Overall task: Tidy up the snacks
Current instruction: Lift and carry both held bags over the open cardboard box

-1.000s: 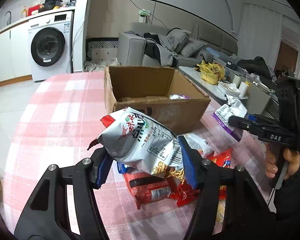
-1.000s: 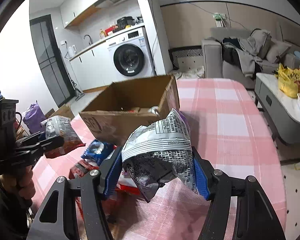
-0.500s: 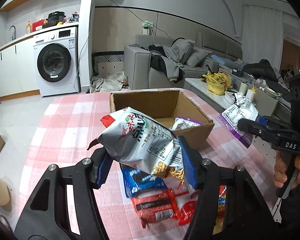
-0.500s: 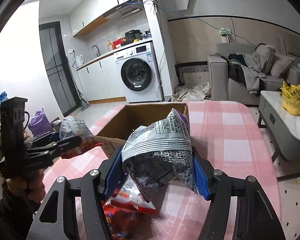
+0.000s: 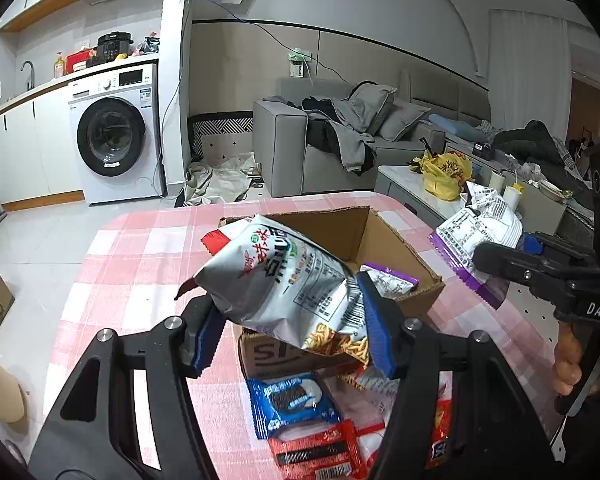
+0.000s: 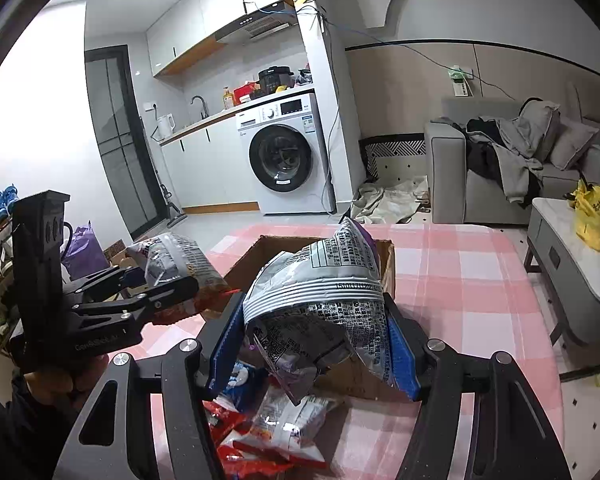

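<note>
In the left wrist view, the left gripper (image 5: 290, 326) is clenched on a white noodle-snack bag (image 5: 276, 280), its blue pads pressing the bag's lower sides while the bag bulges upward and away from the fingers. The bag hangs above the near wall of the open cardboard box (image 5: 384, 240), which sits on the pink checked table (image 5: 140, 248). Inside the box, toward its right side, lies a purple-edged packet (image 5: 388, 280). Just in front of the box, below the held bag, a blue cookie packet (image 5: 288, 400) lies on the table, touching a red wrapper (image 5: 320, 454) nearer the camera. To the right of the box, the right gripper (image 5: 488, 258) grasps a silver bag with purple trim (image 5: 476, 236), held off the table beside the box's right wall. In the right wrist view, the right gripper (image 6: 316, 344) pinches that crumpled silver bag (image 6: 324, 284) between its blue pads; the bag rises in front of the cardboard box (image 6: 388, 264) and covers much of its opening. Left of the box, the left gripper (image 6: 180, 276) clamps its noodle-snack bag (image 6: 172, 256) above the table (image 6: 480, 280). Below the right gripper, in front of the box, red and white snack packets (image 6: 276, 428) lie heaped on the table.
</note>
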Demonstrator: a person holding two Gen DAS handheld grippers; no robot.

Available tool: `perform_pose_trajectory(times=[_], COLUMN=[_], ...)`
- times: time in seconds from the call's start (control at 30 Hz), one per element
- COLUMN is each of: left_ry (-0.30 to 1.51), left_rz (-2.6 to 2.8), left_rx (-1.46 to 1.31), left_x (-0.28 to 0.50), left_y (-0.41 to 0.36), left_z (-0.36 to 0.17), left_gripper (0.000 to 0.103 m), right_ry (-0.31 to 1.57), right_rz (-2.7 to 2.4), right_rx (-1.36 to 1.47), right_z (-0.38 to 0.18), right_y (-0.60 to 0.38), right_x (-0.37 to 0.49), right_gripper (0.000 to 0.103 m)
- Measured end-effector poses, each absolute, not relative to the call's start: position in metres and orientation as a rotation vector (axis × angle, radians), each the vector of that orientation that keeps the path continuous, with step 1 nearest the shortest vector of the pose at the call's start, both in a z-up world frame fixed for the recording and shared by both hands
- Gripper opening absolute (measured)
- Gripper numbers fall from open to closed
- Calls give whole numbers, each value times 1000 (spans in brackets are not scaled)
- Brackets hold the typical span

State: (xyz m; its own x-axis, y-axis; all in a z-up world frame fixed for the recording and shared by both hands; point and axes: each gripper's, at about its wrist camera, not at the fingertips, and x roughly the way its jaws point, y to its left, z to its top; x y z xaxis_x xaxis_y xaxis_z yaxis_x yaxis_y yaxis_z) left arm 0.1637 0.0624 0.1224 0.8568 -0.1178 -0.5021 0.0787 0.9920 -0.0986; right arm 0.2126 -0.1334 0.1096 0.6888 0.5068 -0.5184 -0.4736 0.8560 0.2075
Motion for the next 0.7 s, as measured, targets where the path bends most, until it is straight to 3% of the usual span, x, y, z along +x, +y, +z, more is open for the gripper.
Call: perform_pose_trajectory(times=[0.7], left_ry=[578], left_rz=[-47], left_rx=[-67], left_x=[278], left_y=[48], left_z=[96], left_gripper=[58], right_ry=[668], right_rz=[550], right_rx=[91], right_z=[79], right_y=[-99], right_x=[286], right_gripper=[65])
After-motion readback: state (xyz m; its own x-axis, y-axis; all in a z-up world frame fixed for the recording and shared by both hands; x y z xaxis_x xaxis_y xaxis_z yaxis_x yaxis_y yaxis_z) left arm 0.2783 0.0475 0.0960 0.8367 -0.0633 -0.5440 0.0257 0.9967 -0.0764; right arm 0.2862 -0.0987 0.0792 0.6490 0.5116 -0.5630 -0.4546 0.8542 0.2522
